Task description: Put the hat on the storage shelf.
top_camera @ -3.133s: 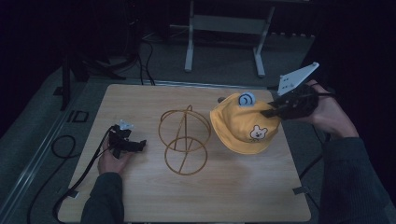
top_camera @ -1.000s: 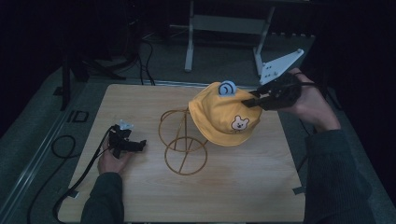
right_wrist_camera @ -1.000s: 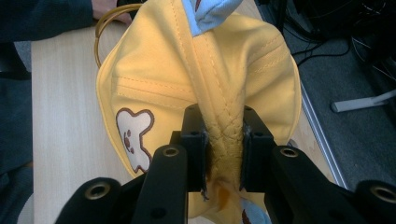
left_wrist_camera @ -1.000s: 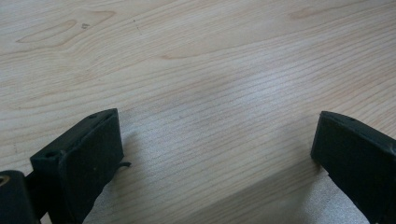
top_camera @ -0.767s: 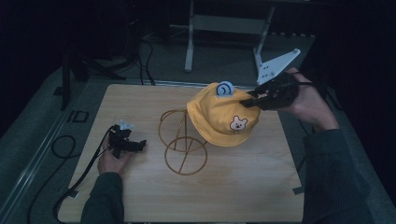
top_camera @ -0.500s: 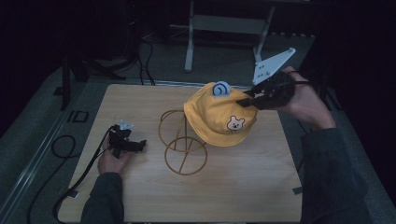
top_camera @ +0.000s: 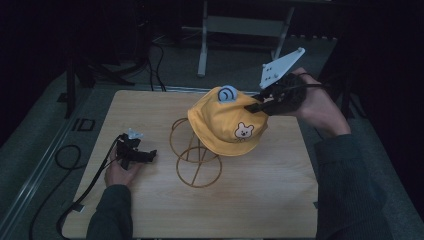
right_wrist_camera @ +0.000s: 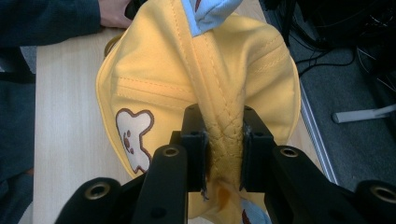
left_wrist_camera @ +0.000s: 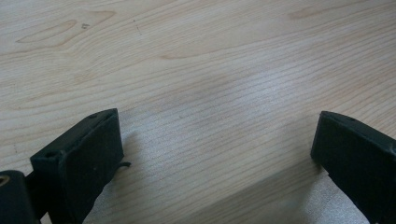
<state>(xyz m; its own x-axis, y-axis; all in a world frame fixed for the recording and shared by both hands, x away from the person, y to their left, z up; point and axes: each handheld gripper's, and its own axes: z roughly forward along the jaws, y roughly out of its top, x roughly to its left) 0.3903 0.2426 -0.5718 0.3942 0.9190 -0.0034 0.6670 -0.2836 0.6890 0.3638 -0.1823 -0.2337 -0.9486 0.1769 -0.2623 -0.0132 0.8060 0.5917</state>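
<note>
The right gripper (top_camera: 256,106) pinched the yellow hat (top_camera: 225,125) above the wire stand (top_camera: 195,155); beside the stand, the left gripper (top_camera: 142,155) rested spread on the table (top_camera: 280,200).

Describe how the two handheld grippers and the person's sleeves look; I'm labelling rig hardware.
Both grippers are black. The right gripper carries a grey three-cornered plate with small holes, and screw holes show along its blocky fingers. The left gripper has square-ended fingers, a pale part on top, and a trailing black cable. The sleeves are dark.

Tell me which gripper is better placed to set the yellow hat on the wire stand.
Right. The right gripper is shut on the yellow hat, over the wire stand; the left gripper rests open on the table.
</note>
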